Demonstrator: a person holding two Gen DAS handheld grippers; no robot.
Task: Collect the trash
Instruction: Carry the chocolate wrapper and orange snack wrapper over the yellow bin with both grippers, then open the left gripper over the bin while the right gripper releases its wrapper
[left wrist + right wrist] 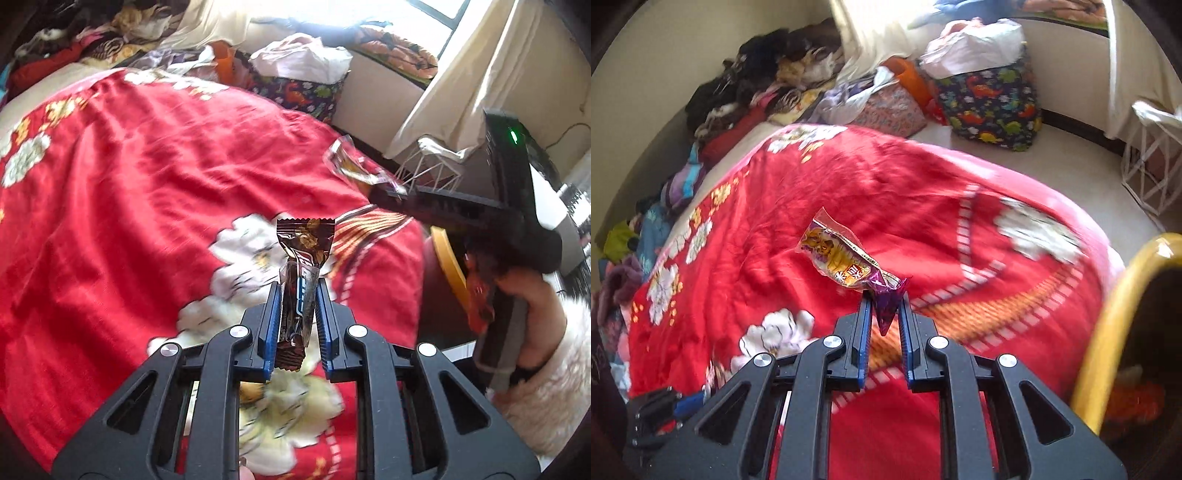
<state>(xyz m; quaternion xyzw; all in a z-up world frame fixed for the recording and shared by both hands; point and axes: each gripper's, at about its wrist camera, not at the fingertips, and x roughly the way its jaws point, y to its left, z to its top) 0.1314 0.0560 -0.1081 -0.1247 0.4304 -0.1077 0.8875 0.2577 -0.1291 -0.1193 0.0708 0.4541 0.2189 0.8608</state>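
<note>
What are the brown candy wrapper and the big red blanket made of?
The brown candy wrapper looks like thin shiny plastic or foil film: it glints, crinkles, and has a zigzag sealed edge. The left gripper pinches it. The red blanket looks like soft matte fabric, probably plush, with gentle folds and printed flowers.

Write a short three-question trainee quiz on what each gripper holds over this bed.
1. True or false: the left gripper is shut on a brown foil candy-bar wrapper.
2. Which gripper holds the clear purple-and-orange snack wrapper? A) left B) right C) neither
3. Fill in: both wrappers are held above the ____ floral blanket.

Key: 1 true. 2 B, the right gripper pinches its purple end. 3 red.
</note>
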